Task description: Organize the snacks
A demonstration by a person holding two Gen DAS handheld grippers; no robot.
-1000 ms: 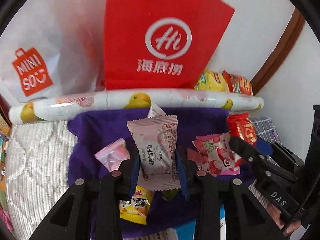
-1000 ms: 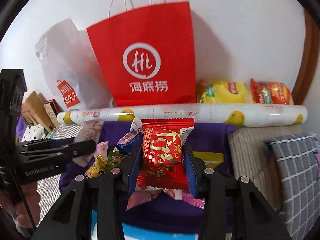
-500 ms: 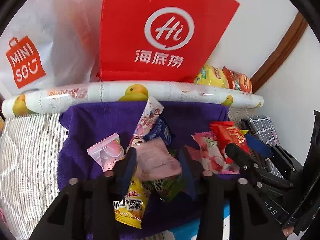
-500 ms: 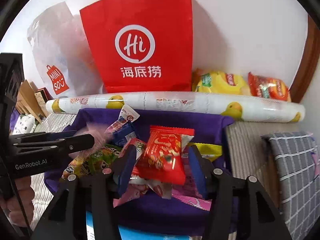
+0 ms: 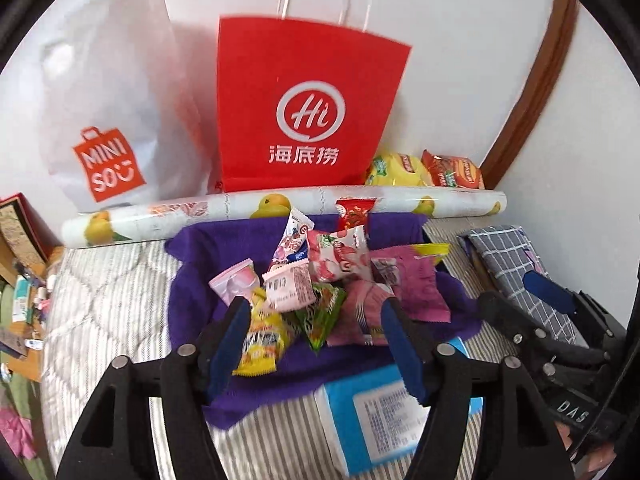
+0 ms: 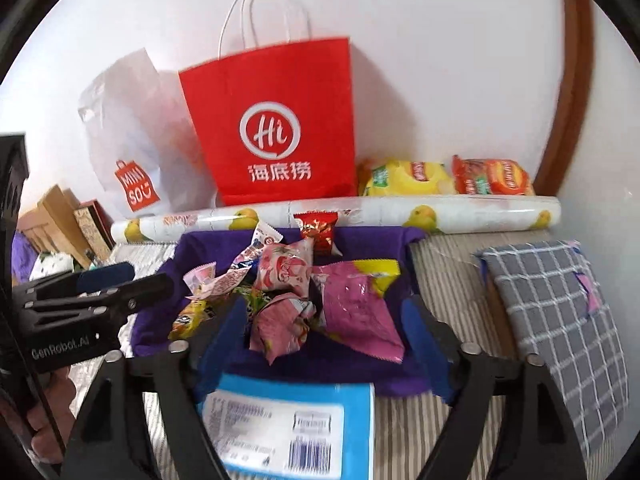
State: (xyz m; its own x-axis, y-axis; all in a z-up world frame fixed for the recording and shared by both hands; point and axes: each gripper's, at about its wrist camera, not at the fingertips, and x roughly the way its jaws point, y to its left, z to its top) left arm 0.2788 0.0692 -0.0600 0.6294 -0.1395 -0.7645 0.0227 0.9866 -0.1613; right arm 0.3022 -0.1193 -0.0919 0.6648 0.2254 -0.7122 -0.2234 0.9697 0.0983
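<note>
In the left wrist view, your left gripper hangs with jaws spread and empty above the near edge of the snack pile on the purple cloth; pick one flat packet and close squarely across it. In the right wrist view, your right gripper is likewise spread and empty near the pink packet. The cloth lies on striped bedding; a red paper bag stands against the far wall.
</note>
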